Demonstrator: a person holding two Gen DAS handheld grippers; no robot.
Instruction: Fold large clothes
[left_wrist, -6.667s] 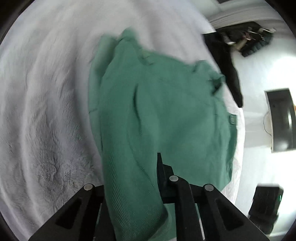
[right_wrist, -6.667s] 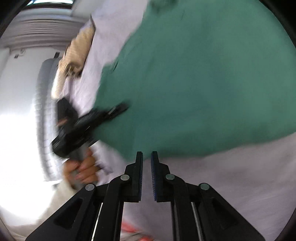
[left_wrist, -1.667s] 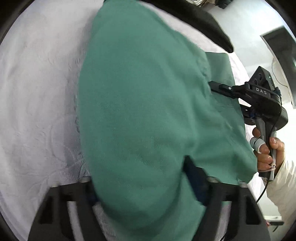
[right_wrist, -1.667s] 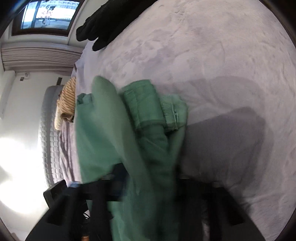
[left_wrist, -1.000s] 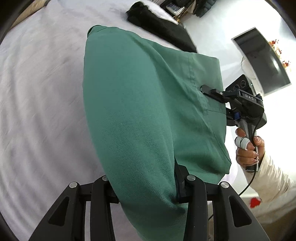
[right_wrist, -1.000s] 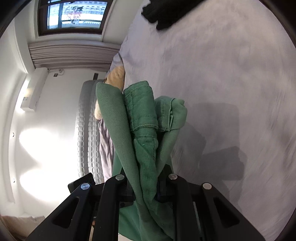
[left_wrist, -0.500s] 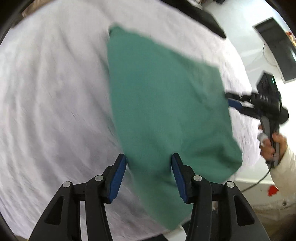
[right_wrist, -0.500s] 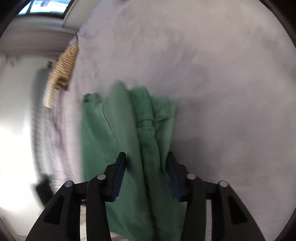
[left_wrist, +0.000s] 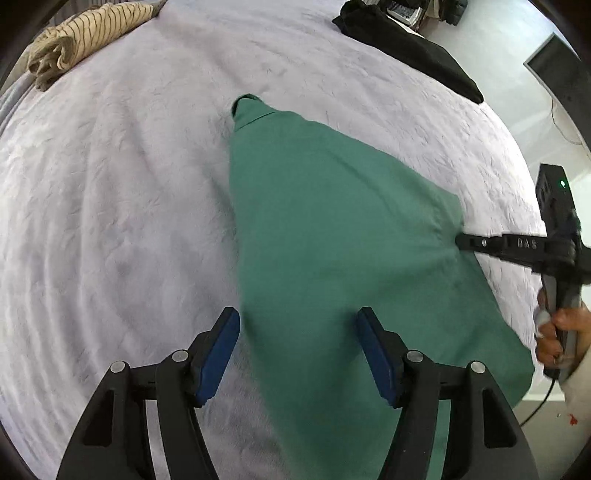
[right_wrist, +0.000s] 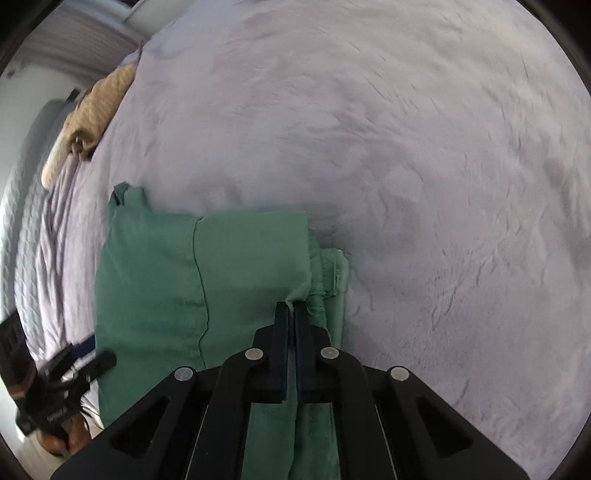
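- Green garment (left_wrist: 332, 251) lies folded on the bed (left_wrist: 110, 184).
- Our left claw (left_wrist: 297, 345) has just been opening, nothing pinched.
- Our right claw (right_wrist: 291, 306) is pressed together; whether it pinches the edge, we cannot tell.
- Next: probably release, smooth fold.

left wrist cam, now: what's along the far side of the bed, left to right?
Striped beige garment → black garment. Nearer the camera, the green garment lies on the bedspread, between them in that order.
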